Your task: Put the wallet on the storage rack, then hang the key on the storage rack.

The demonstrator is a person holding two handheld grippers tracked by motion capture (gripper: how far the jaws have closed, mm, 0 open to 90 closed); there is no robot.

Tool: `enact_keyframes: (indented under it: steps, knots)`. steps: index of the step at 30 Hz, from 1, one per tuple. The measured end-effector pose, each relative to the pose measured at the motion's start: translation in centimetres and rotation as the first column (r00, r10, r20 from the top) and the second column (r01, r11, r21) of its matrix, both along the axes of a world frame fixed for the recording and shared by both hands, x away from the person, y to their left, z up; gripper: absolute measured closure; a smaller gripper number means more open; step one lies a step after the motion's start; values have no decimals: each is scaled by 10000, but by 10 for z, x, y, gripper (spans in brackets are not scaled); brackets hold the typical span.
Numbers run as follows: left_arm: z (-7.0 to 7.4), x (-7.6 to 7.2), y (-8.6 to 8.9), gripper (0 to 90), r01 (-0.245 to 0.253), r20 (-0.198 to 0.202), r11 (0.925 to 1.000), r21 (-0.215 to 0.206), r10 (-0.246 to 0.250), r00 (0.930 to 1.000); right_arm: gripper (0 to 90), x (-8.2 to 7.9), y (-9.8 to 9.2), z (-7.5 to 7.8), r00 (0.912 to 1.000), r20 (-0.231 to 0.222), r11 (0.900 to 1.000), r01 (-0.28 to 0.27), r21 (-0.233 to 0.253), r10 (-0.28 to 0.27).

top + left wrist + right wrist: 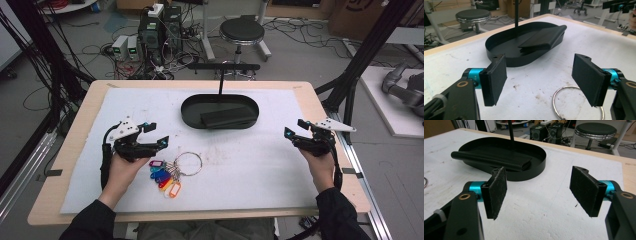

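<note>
High view puts the key ring [188, 163] just right of your left gripper [156, 134], fingers apart, nearer than the right gripper [295, 128].

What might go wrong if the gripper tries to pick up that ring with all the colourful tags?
1. The metal ring lies flat on the white mat, so the left gripper, open above it, may slide off the thin wire.
2. The colourful tags hang bunched on smaller rings, so they could swing or snag when lifted.
3. The black tray already holds a folded black thing and a post, so the bunch might catch there.
</note>
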State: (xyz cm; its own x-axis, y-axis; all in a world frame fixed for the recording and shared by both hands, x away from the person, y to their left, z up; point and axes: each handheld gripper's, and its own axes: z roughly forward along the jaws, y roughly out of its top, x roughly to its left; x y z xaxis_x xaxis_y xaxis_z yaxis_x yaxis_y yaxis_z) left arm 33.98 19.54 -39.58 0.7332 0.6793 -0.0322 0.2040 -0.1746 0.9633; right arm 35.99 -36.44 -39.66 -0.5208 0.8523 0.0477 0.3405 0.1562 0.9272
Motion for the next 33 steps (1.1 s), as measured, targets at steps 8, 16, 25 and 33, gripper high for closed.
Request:
enact_keyframes:
  steps: [8, 16, 25, 33]
  knots:
    - [2, -1, -9, 279, 204, 136, 9994, 288, -208, 9997, 305, -2, -5, -3, 9999, 11, 9999, 110, -26, -110]
    - [3, 3, -11, 310, 781, -1, 9969, 80, -781, 9969, 305, -5, -1, -4, 10000, 26, 9998, 79, -179, -79]
    - [-2, 9, -19, 341, 1830, -787, 9831, -9, -1825, 9801, 305, -3, 2, -6, 9999, -98, 9997, -28, -258, 25]
    - [-3, 12, -34, 260, 1790, -1326, 9827, 479, -1714, 9762, 305, -3, 6, -8, 9997, -98, 9987, -246, -451, 242]
